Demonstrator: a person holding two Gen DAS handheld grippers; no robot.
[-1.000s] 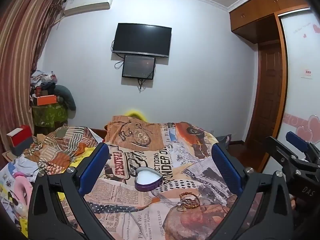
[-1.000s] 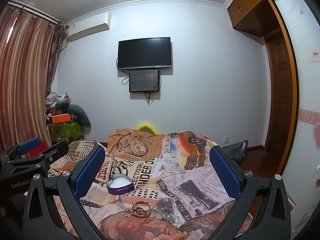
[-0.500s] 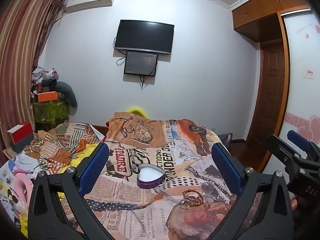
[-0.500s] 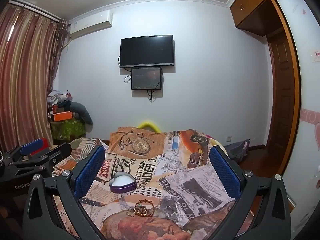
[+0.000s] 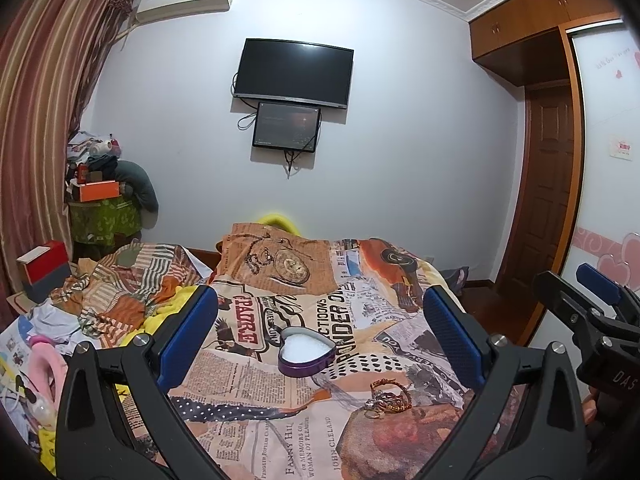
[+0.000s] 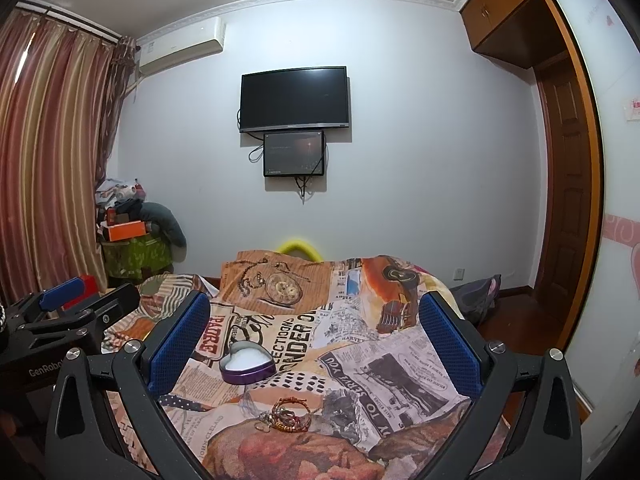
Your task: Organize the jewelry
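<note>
A purple heart-shaped tin (image 5: 306, 356) with a white lining lies open on the printed bedspread (image 5: 248, 364); it also shows in the right wrist view (image 6: 248, 367). A small heap of bracelets and rings (image 5: 386, 398) lies just in front and to the right of it, seen too in the right wrist view (image 6: 289, 414). My left gripper (image 5: 320, 344) is open and empty, held above the bed short of the tin. My right gripper (image 6: 314, 344) is open and empty, above the jewelry heap. Each gripper shows at the edge of the other's view.
A crumpled striped blanket (image 5: 120, 284) and clutter lie on the left of the bed. A TV (image 5: 294, 72) and a small screen hang on the far wall. A pile of boxes (image 5: 98, 196) stands at the back left, a wooden door (image 5: 548, 184) at the right.
Both grippers have tilted slightly, so the tin and jewelry sit a little lower and closer in view. Nothing was taken hold of.
</note>
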